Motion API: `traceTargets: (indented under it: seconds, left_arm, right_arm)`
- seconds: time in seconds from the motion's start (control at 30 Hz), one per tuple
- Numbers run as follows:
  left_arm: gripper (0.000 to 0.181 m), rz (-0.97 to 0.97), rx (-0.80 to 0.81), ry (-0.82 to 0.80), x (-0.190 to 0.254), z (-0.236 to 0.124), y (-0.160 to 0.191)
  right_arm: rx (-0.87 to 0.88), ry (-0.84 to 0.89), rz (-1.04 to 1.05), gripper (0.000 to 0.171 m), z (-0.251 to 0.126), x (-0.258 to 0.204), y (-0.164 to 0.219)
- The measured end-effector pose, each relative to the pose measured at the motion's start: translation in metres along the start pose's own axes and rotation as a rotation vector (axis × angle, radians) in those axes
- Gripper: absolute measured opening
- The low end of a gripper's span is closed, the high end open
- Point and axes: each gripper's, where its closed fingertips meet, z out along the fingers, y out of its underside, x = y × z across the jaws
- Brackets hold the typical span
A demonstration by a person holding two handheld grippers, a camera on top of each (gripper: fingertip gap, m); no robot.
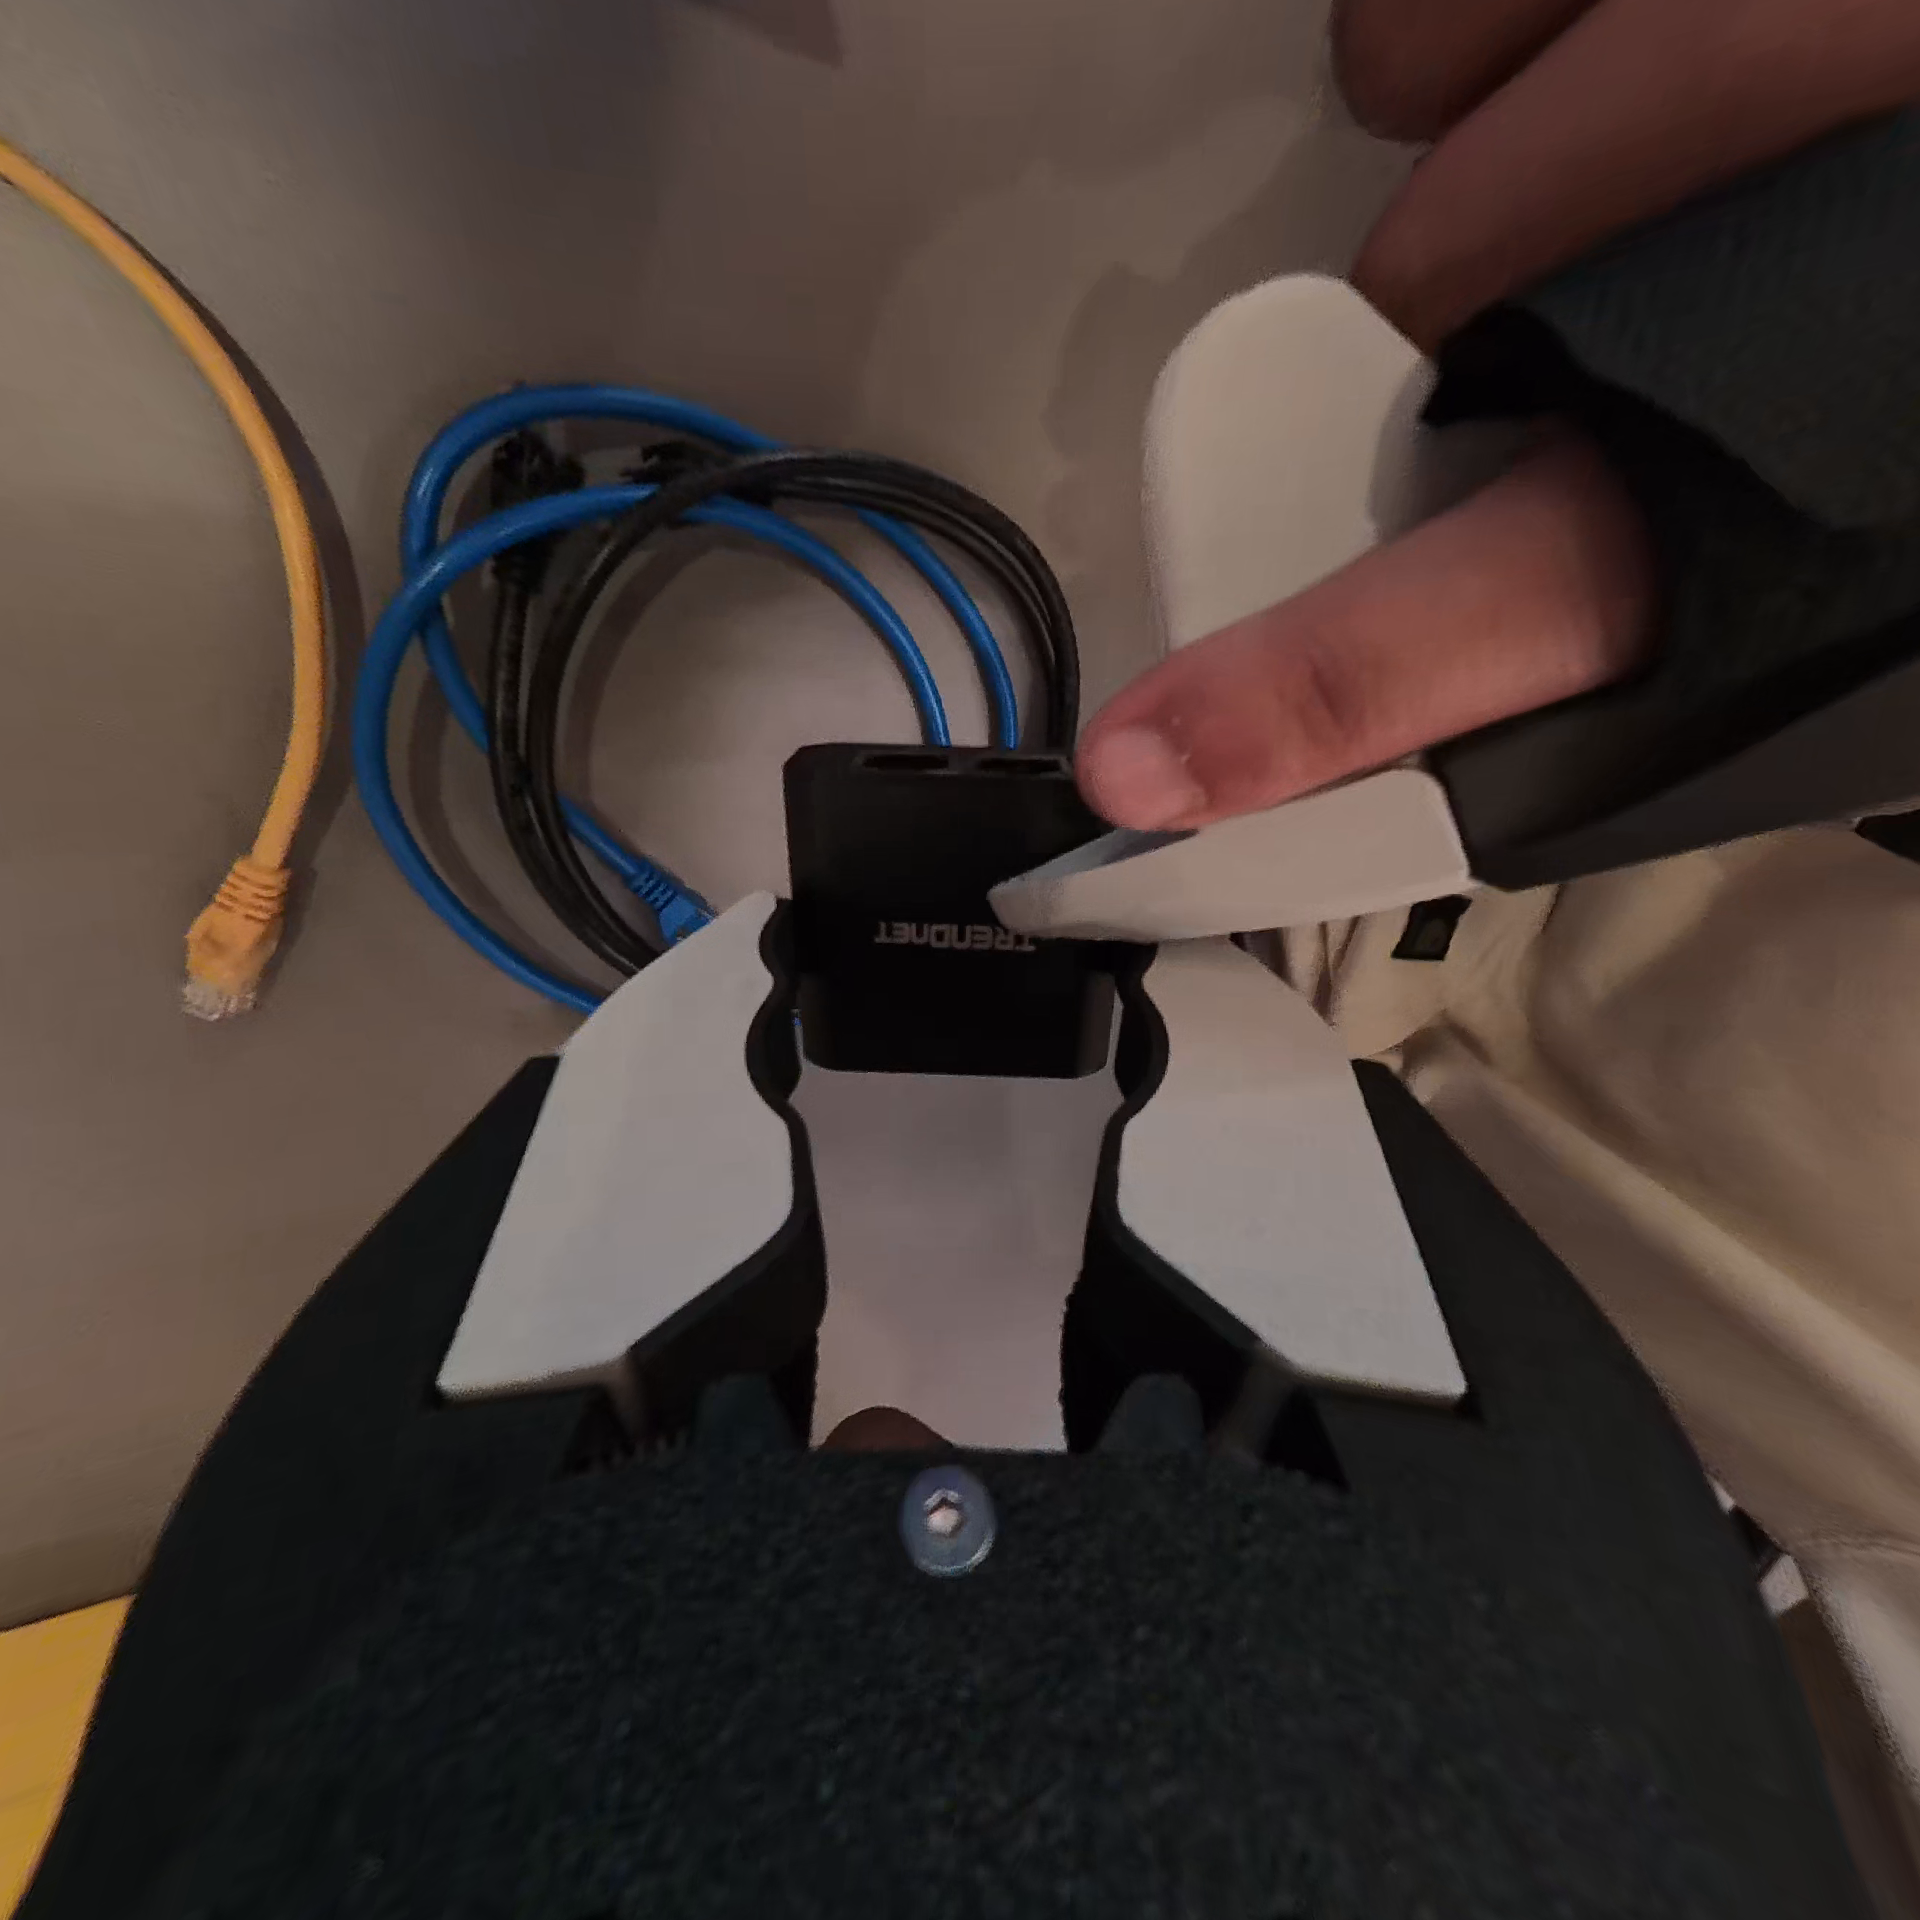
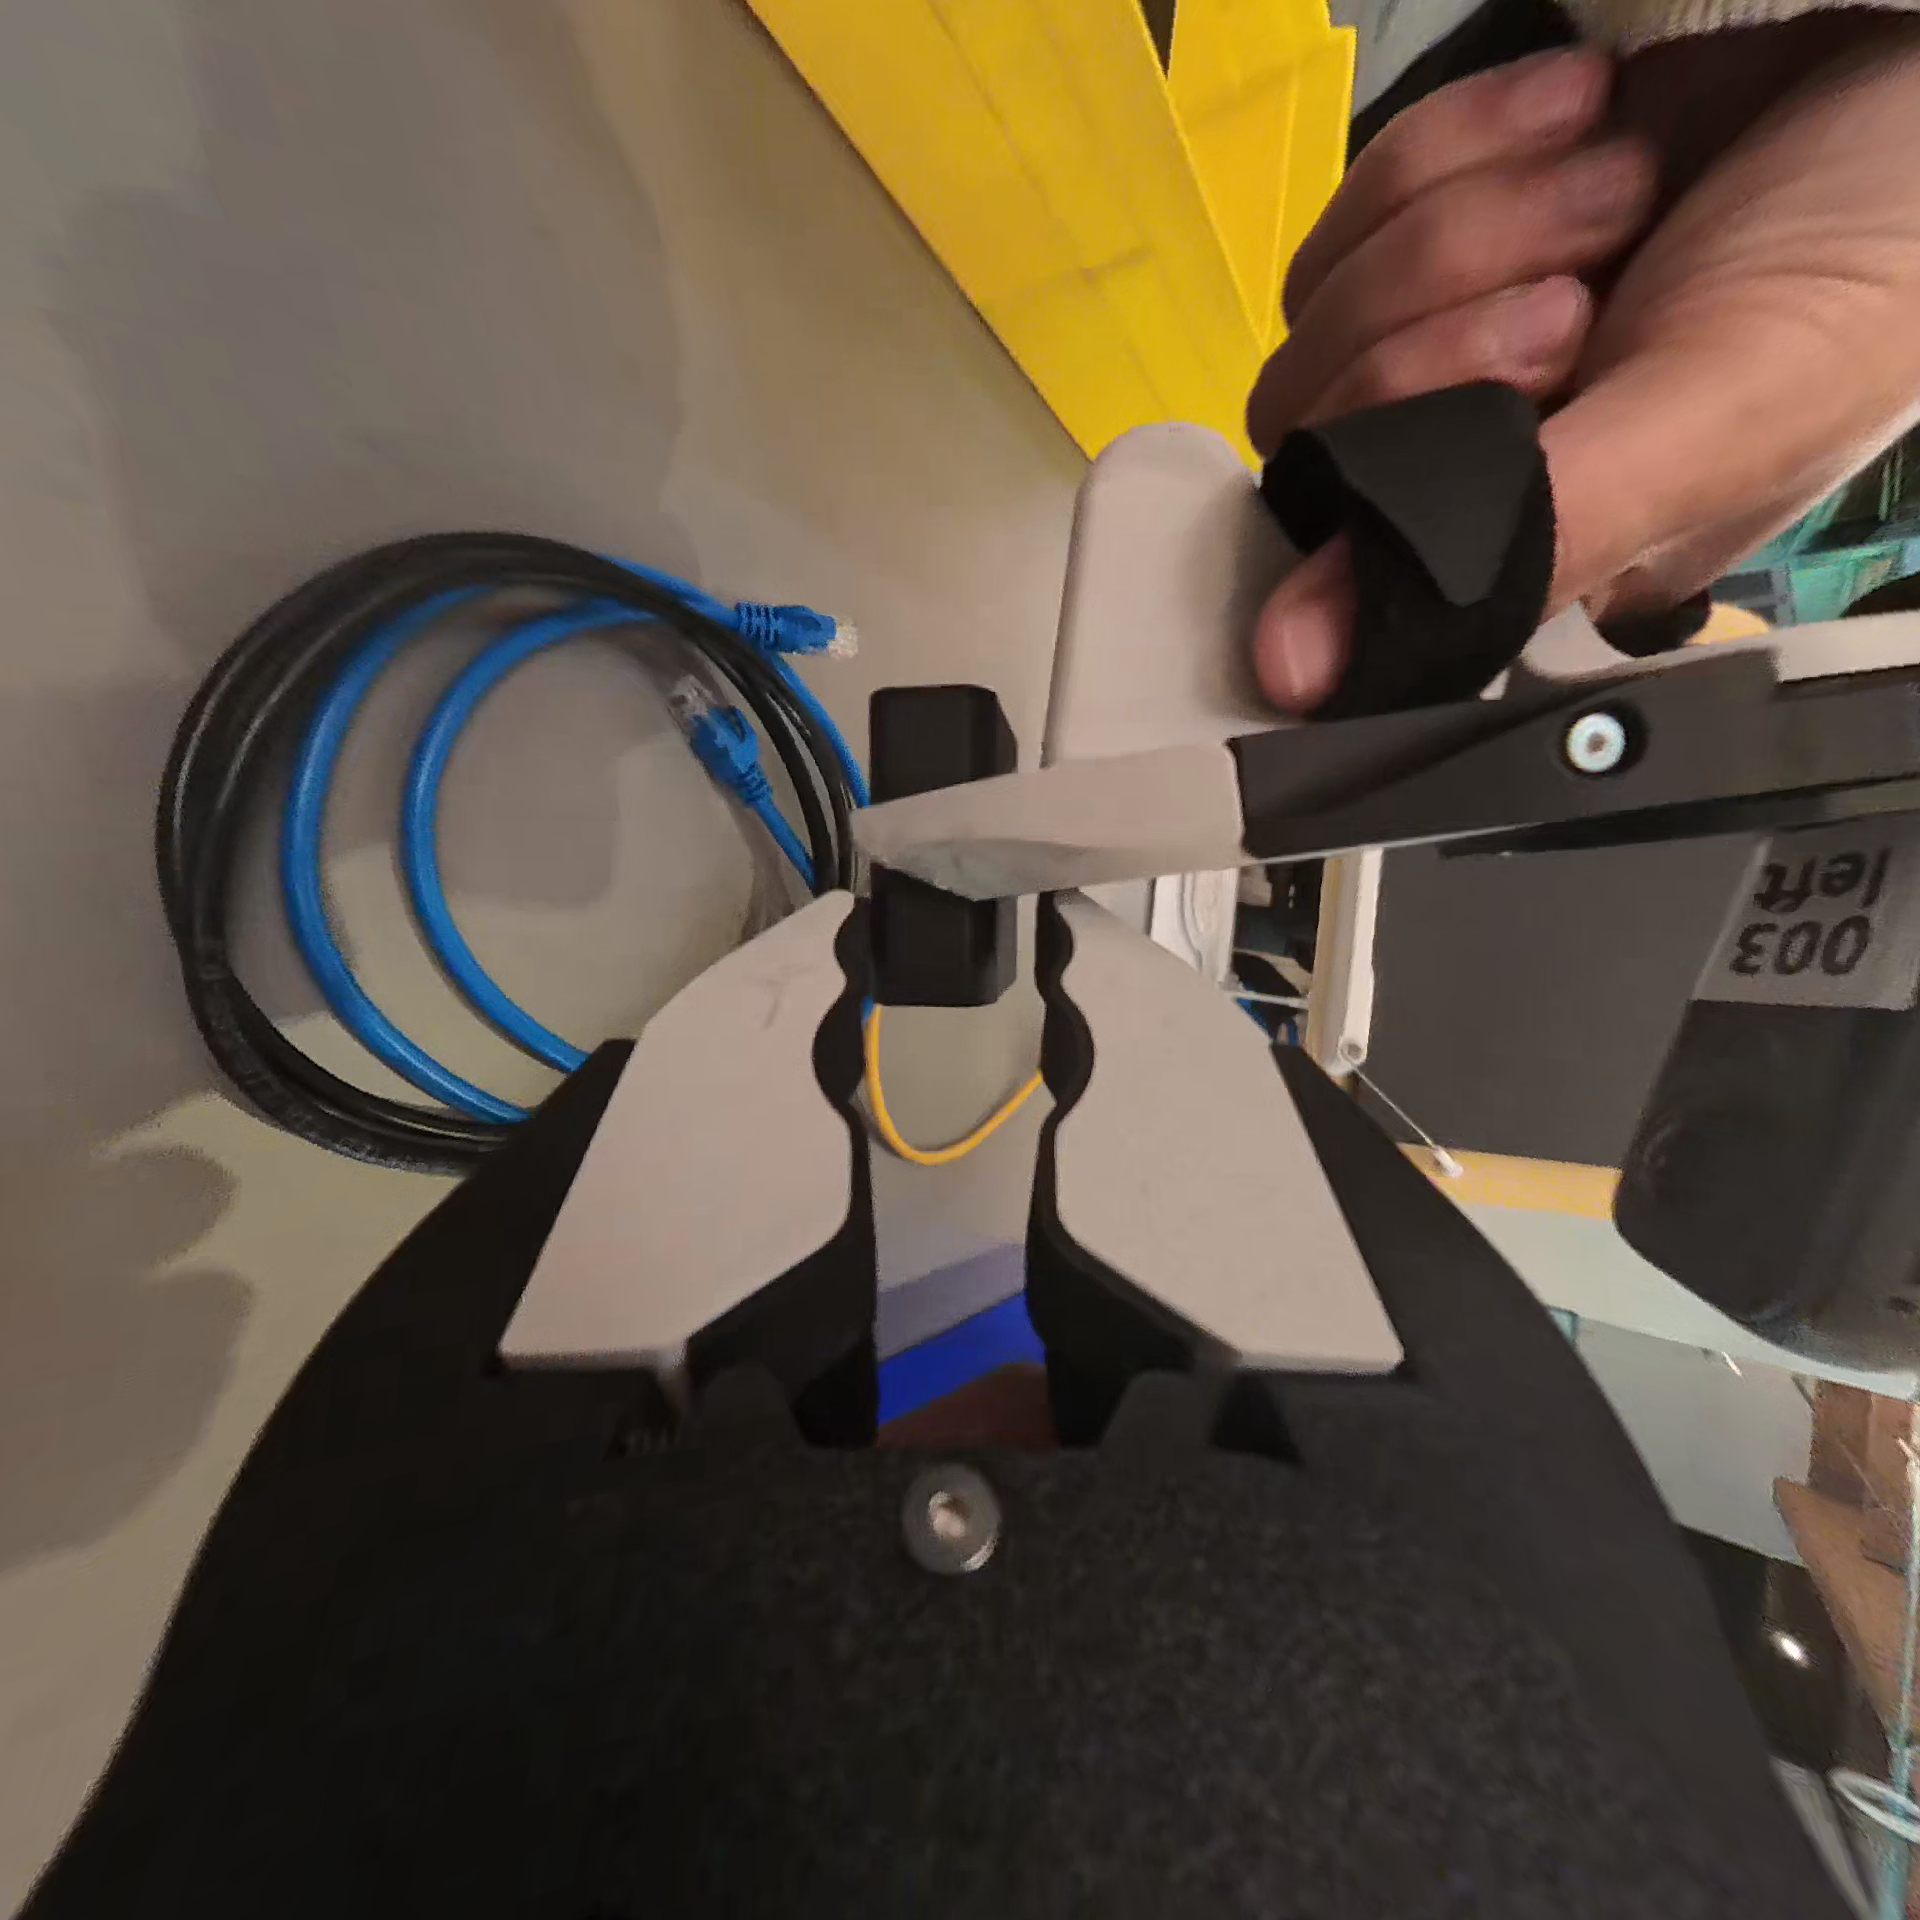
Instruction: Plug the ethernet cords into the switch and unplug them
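The black switch (image 1: pixel 951 977) is held off the grey table, its empty ports facing away from me. My left gripper (image 1: pixel 951 935) is shut on its two side edges. My right gripper (image 2: pixel 951 935) straddles its flat faces; the left pad touches it and a thin gap shows at the right pad. Seen edge-on in the right wrist view, the switch (image 2: pixel 940 748) has a left finger (image 2: pixel 1039 821) crossing it. A right finger (image 1: pixel 1195 873) lies on the switch's top face. Coiled blue cords (image 1: pixel 416 644) and a black cord (image 1: pixel 540 727) lie unplugged beyond. A yellow cord's plug (image 1: pixel 234 935) lies left.
Two loose blue plugs (image 2: pixel 790 629) rest inside the coil (image 2: pixel 343 831). Yellow cord (image 2: pixel 956 1143) shows under the switch. A yellow bin (image 2: pixel 1091 208) stands at the table's far edge. A person's hands (image 2: pixel 1558 312) and cream clothing (image 1: pixel 1558 1143) fill the right side. Both grippers' tips are close together, under 4 cm apart.
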Motion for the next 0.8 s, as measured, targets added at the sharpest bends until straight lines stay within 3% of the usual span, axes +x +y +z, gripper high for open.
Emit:
traceTargets:
  seconds: [0.1,0.23,0.4,0.57,0.6,0.8]
  left_arm:
    - [0.059,0.020,0.049,0.065,0.018,-0.002,-0.008]
    - [0.059,0.026,0.017,-0.004,0.018,0.001,-0.007]
    - [0.057,-0.028,0.258,0.042,0.018,-0.022,-0.014]
    - [0.060,0.022,0.500,-0.048,0.019,-0.029,-0.015]
    - [0.055,0.006,0.522,-0.088,0.014,-0.026,-0.015]
    - [0.054,-0.149,0.536,-0.208,-0.005,-0.008,-0.009]
  right_arm:
    - [0.001,-0.022,0.013,0.032,0.007,-0.004,0.000]
    - [0.032,-0.015,0.004,0.030,0.015,-0.005,-0.004]
    - [0.169,0.085,0.152,0.025,0.008,0.014,0.002]
    - [0.252,0.077,0.280,0.025,0.007,0.014,0.007]
    - [0.257,0.082,0.273,0.025,0.008,0.013,0.006]
    - [0.102,0.069,0.168,0.025,0.031,-0.002,0.016]
